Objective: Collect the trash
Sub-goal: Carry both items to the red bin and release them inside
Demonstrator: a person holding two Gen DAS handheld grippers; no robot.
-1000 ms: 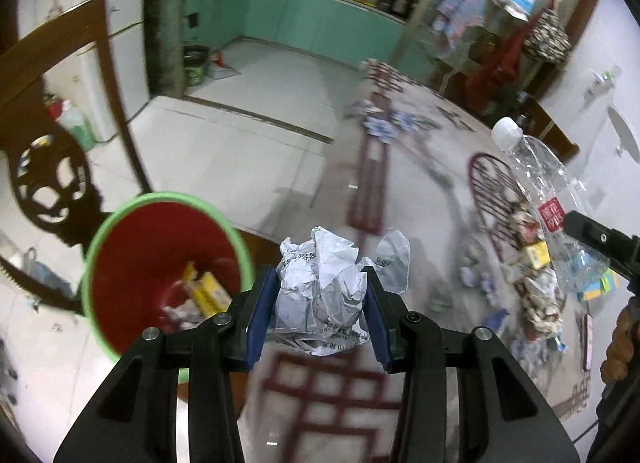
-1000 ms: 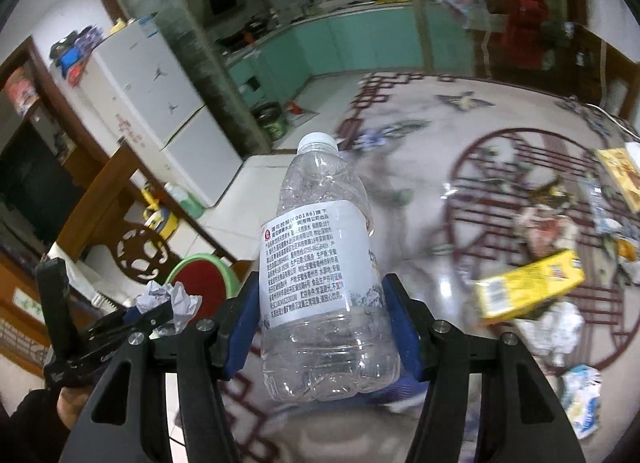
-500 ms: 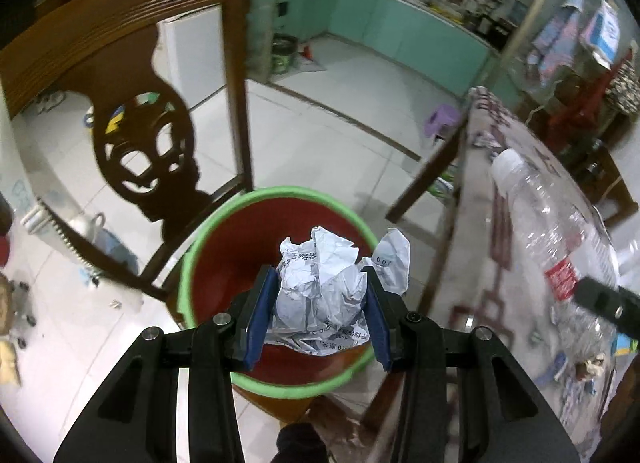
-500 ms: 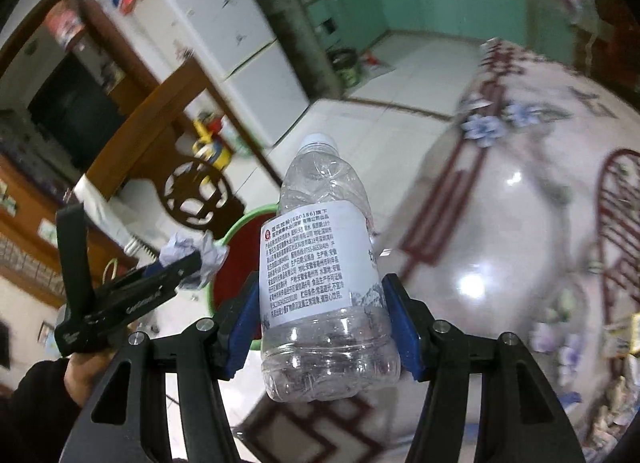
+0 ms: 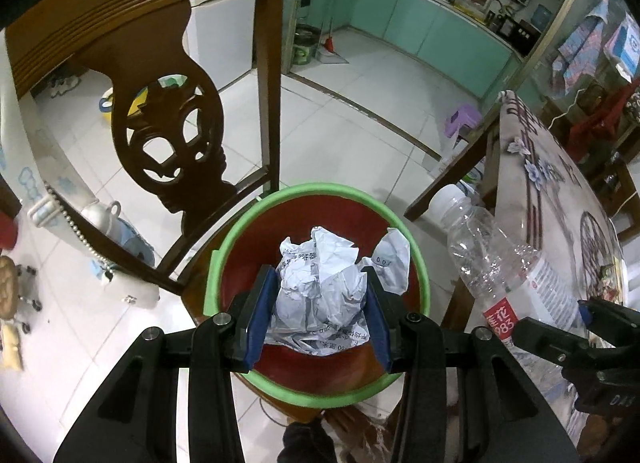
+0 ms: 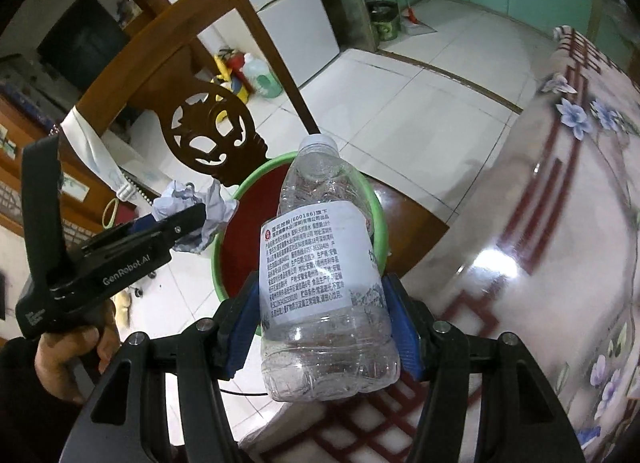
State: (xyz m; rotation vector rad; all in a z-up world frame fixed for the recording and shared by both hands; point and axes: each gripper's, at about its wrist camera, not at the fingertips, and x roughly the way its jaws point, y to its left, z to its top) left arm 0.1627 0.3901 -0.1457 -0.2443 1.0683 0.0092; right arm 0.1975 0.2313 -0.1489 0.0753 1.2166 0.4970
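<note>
Fingers (image 5: 256,315) of both grippers still clamp crumpled paper (image 5: 320,291) and bottle (image 6: 320,283), now over the bin (image 5: 280,199), not the table.

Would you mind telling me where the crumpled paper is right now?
In the left wrist view the crumpled paper sits clamped in the left hand-held gripper, directly above the green-rimmed bin, beside the wooden chair.
</note>
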